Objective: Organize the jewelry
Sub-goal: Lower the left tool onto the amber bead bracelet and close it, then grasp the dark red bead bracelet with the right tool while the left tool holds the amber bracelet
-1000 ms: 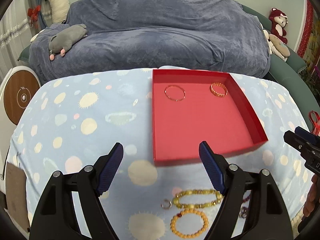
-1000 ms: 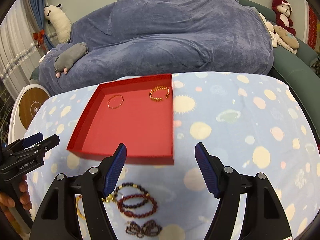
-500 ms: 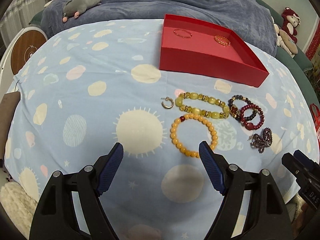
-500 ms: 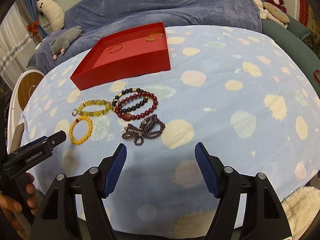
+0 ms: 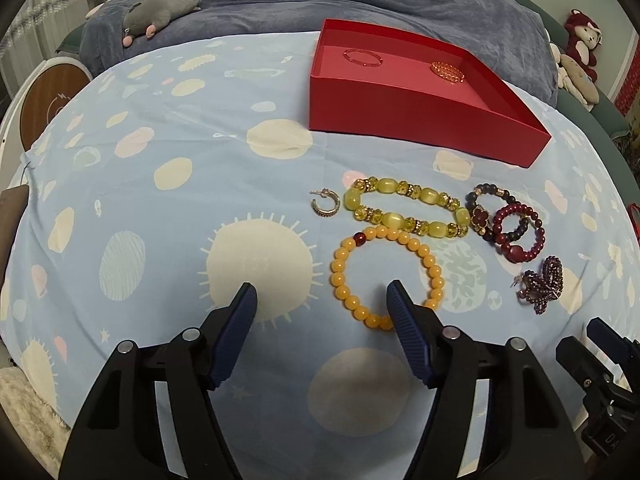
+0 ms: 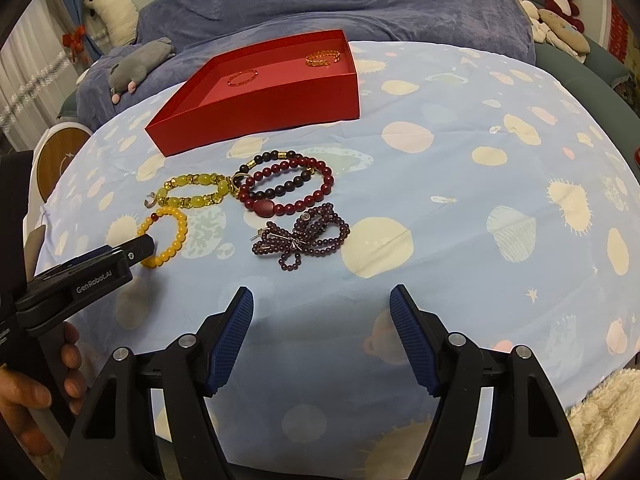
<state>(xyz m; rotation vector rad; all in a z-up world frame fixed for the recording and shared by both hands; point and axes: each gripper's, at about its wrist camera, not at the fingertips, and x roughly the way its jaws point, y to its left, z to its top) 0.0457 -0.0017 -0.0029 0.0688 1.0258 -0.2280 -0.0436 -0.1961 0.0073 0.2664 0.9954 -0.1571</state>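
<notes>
Left tool (image 5: 320,296): jaws apart, having just been closing, with nothing clamped. It is tilted down over the blue spotted cloth (image 5: 160,208) that covers the bench. Its right finger (image 5: 404,316) stands in front of the near side of the orange bead bracelet (image 5: 384,276); whether it touches the beads cannot be told. The left finger stands over a pale sun print, clear of the jewelry.

Right tool (image 6: 322,304): jaws apart, nothing between them, only bare cloth beneath. In this view the left tool appears at the left edge, held in a hand (image 6: 36,392), its tip at the orange bracelet.

Loose jewelry on the cloth, outward from the left tool: just beyond the orange bracelet lies a yellow-green bead bracelet (image 5: 406,210), with a small hoop earring (image 5: 326,204) just beside its left end. To the right lie a dark bead bracelet with a flower charm (image 5: 490,204) and a dark red bead bracelet (image 5: 520,234), overlapping each other. Nearer and right of these lies a purple beaded bow piece (image 5: 542,284), apart from the rest.

Red tray (image 5: 420,108): beyond the loose pieces, resting on the cloth. It holds a thin red bangle (image 5: 362,57) at its far left and a gold-orange bracelet (image 5: 447,71) at its far right, well apart.
</notes>
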